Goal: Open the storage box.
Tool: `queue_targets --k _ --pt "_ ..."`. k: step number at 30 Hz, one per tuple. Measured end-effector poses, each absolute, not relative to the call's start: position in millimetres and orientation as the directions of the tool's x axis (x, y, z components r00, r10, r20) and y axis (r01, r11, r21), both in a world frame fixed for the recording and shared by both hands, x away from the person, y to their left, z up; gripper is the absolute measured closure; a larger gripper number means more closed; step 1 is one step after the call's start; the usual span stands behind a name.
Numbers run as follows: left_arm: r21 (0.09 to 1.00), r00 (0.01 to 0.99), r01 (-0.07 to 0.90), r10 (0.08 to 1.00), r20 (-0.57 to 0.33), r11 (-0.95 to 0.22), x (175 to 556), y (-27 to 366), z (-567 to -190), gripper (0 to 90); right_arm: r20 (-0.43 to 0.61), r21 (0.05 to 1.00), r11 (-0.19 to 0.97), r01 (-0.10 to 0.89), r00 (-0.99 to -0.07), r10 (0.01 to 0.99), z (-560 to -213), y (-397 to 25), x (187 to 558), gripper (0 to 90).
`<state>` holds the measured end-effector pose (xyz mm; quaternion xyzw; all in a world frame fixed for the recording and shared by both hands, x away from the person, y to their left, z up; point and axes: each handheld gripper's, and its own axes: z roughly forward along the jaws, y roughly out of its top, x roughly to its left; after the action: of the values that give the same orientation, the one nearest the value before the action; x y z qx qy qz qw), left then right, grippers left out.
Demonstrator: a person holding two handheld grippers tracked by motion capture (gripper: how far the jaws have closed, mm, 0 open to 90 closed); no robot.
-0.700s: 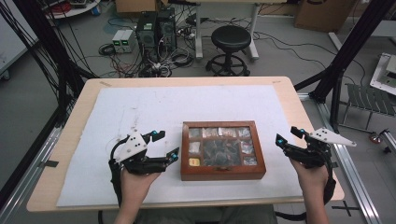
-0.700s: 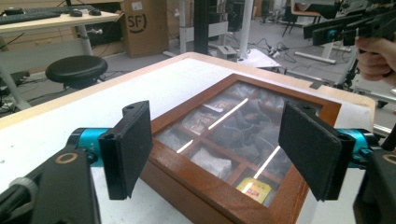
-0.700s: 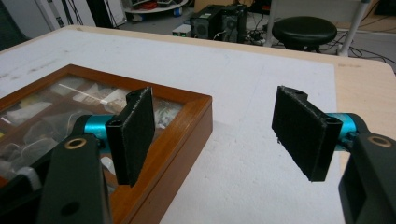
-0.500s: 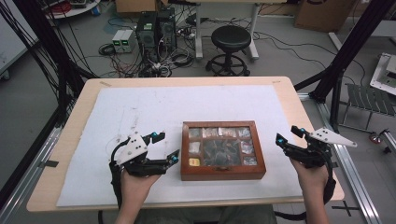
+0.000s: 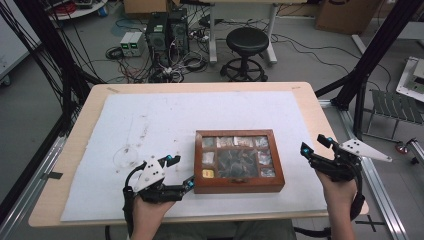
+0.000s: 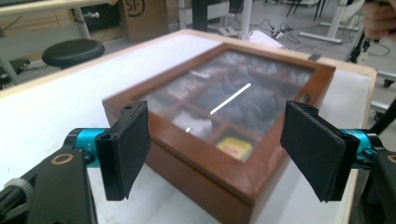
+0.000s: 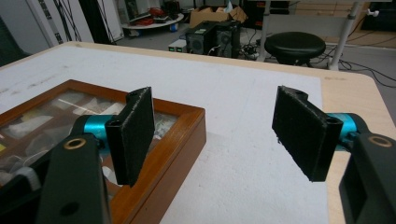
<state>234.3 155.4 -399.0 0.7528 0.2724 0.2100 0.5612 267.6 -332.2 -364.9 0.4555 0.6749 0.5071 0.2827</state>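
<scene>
The left gripper (image 5: 182,172) has edged up to the wooden box (image 5: 238,160), fingers released wide like the right gripper's (image 5: 316,144), box ungrasped

Left hand-held gripper (image 5: 181,173), black with a grey three-cornered top plate and teal-tipped jaws, is lying low and pointing right and slightly forward; the left hand (image 5: 145,212) is gripping it from below, forearm entering from the bottom edge. Its jaws are standing wide apart, black pads (image 6: 127,148) facing each other, nothing between them. Right hand-held gripper (image 5: 316,145), same build, is pointing left and forward, held by the right hand (image 5: 339,192). Its jaws are likewise spread wide, pads (image 7: 135,133) gripping nothing.
</scene>
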Motion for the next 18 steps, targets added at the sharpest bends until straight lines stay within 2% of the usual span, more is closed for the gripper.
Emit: queue_targets --k 10,12,18 --pt "0.903 0.791 0.295 0.61 -0.047 -0.312 238.5 145.2 -423.1 25.9 0.074 0.941 0.082 0.33 -0.434 0.898 -367.9 -332.3 266.8 30.6" --pt "0.875 0.794 0.344 0.603 -0.076 -0.342 242.6 142.4 -427.6 26.0 0.073 0.94 0.085 0.331 -0.439 0.896 -368.9 -332.8 267.1 30.6" --pt "0.847 0.81 0.368 0.58 -0.089 -0.384 245.7 139.5 -431.1 31.1 0.072 0.94 0.087 0.329 -0.442 0.894 -370.2 -333.6 267.4 30.6"
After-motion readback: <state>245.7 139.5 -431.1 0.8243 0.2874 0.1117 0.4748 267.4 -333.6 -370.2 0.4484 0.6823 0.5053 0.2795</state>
